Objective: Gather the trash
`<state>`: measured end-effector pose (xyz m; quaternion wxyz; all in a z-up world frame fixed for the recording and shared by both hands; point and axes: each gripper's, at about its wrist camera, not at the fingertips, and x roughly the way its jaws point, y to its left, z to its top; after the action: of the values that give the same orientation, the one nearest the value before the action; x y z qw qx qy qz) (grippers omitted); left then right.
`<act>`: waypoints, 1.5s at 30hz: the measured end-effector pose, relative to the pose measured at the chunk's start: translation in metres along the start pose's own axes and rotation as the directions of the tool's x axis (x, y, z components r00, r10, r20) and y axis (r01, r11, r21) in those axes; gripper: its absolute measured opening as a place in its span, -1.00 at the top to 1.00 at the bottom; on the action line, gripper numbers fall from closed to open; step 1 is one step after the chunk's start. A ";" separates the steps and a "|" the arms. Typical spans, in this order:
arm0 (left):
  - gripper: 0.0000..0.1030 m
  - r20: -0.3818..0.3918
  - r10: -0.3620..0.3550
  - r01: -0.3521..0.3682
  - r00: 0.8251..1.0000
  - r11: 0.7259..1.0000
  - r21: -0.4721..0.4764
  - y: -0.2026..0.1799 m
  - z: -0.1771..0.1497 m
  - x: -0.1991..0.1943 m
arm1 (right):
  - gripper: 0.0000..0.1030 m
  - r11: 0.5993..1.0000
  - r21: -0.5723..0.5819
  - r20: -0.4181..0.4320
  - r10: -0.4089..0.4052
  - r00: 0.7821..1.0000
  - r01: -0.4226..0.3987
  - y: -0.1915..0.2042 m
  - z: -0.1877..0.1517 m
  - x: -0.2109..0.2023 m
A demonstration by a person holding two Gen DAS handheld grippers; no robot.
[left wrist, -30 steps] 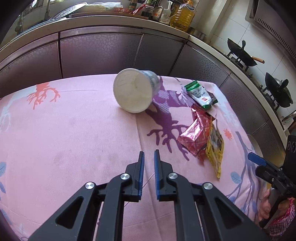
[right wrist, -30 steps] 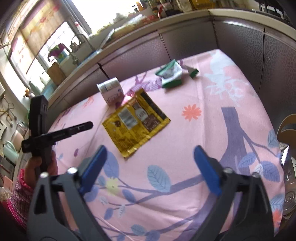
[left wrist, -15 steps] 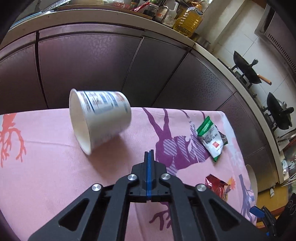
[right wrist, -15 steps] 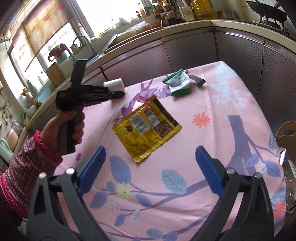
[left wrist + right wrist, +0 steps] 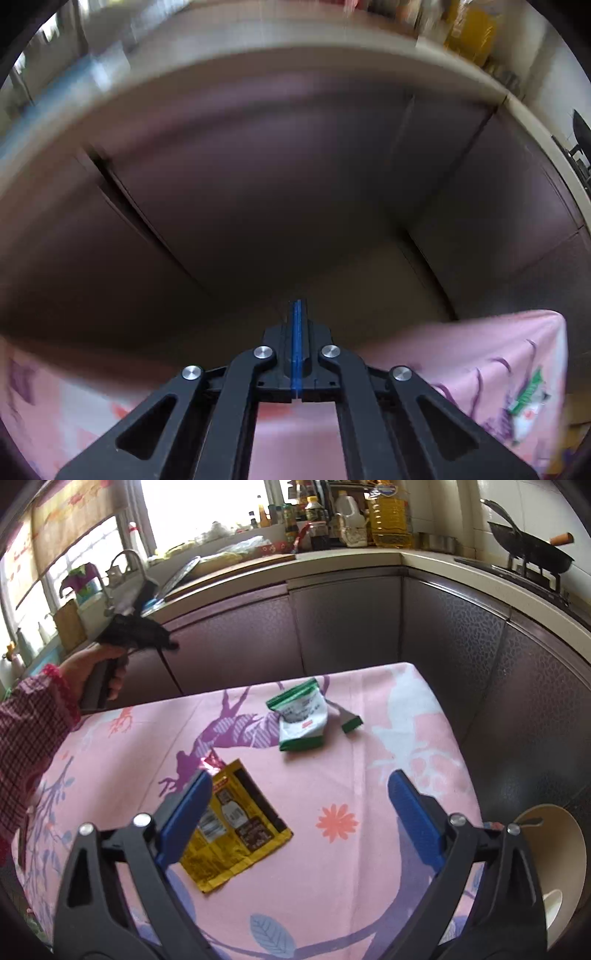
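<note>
In the right wrist view a yellow wrapper (image 5: 236, 834) lies flat on the pink tablecloth (image 5: 369, 782), partly under my left finger. A scrap of red wrapper (image 5: 210, 764) peeks out behind it. Farther back lie a green-and-white packet (image 5: 303, 716) and a small green strip (image 5: 349, 722). My right gripper (image 5: 301, 812) hovers open above the cloth, holding nothing. A hand holds my left gripper (image 5: 140, 635) high at the table's far left. In the blurred left wrist view my left gripper (image 5: 296, 308) is shut and empty, facing cabinet doors, with the green packet (image 5: 528, 398) at lower right.
Dark cabinet doors (image 5: 343, 627) and a crowded counter (image 5: 332, 554) run behind the table. A wok (image 5: 532, 554) sits on the stove at right. A beige bowl-shaped container (image 5: 554, 849) stands off the table's right edge. A checked sleeve (image 5: 29, 731) reaches in from the left.
My left gripper closed, rose and swung away from the table toward the cabinets. The white cup has dropped out of both views. My right gripper moved forward and up over the yellow wrapper.
</note>
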<state>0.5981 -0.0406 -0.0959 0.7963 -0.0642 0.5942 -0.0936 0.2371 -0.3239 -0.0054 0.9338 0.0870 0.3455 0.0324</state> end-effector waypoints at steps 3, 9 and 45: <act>1.00 0.160 -0.085 0.062 0.983 0.988 0.141 -0.034 -0.037 -0.024 | -0.78 0.998 0.062 0.021 0.017 1.000 -0.018 -0.019 -0.008 -0.018; 1.00 0.118 -0.350 0.310 0.929 0.914 0.262 -0.060 -0.170 -0.082 | -0.40 0.988 0.129 -0.020 0.088 0.996 -0.085 -0.040 -0.014 0.001; 1.00 0.134 -0.449 0.437 0.883 0.892 0.114 -0.057 -0.317 -0.069 | -0.02 0.847 0.355 -0.146 0.469 0.871 -0.396 -0.024 -0.046 0.049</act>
<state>0.2711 -0.0781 -0.1100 0.8000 -0.1734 0.4949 -0.2915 0.2444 -0.3354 -0.0760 0.8303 0.3061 0.4218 0.1975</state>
